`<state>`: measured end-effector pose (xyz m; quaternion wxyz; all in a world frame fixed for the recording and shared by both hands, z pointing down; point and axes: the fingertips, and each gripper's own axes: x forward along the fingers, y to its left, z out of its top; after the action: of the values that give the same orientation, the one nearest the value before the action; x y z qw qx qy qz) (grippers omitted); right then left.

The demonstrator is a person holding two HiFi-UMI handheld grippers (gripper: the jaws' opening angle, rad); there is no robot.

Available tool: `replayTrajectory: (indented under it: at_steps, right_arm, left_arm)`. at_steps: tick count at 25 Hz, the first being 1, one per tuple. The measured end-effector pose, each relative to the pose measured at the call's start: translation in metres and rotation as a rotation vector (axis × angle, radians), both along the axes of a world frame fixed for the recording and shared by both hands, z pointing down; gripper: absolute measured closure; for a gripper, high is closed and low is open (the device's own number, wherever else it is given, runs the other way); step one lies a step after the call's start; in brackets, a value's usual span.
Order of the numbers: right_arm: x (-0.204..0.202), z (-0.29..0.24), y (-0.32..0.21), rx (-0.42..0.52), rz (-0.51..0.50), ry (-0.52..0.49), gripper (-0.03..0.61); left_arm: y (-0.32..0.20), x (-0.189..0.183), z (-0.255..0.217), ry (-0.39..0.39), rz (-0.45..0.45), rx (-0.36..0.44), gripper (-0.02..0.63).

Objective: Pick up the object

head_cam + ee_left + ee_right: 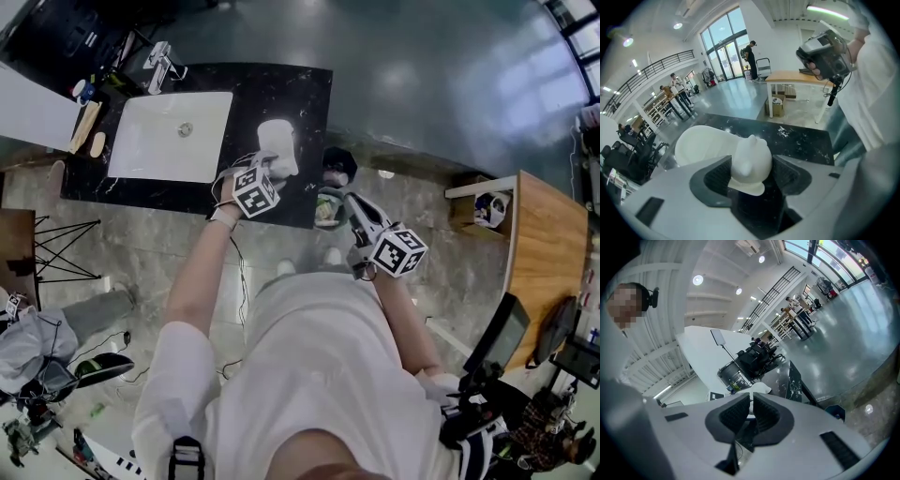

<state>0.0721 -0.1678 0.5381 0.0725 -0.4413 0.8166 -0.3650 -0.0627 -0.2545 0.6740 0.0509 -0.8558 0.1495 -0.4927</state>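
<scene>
A small white figurine [279,141] [750,161] stands on the black marble counter [305,89] [801,138], to the right of the sink. My left gripper [274,167] [751,176] is around it, with both dark pads pressed on its sides. Its flat base shows between the jaws. Right behind it lies a broader white rounded form [701,140]; I cannot tell whether the two are one piece. My right gripper [350,202] [751,413] hangs off the counter's front right corner, jaws shut with nothing between them.
A white sink [127,164] with a chrome faucet [161,64] fills the counter's left half. On the floor by the counter's right end sit a small greenish bin [329,208] and a dark object [338,165]. A wooden table [548,248] [797,75] stands further right.
</scene>
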Motion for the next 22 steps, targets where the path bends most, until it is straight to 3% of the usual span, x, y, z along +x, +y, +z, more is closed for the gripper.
replayTrajectory:
  at_steps: [6,15,22]
  right_arm:
    - [0.002,0.002,0.001,-0.005,0.007,-0.002,0.54]
    - [-0.001,0.002,0.003,-0.007,-0.005,-0.012,0.54]
    - [-0.003,0.005,0.007,-0.008,-0.016,-0.02,0.54]
  left_arm:
    - [0.007,0.017,-0.017,0.168,-0.068,-0.022,0.345]
    - [0.016,0.021,-0.039,0.353,-0.204,-0.081,0.35]
    - [0.011,0.015,-0.074,0.639,-0.4,-0.196,0.354]
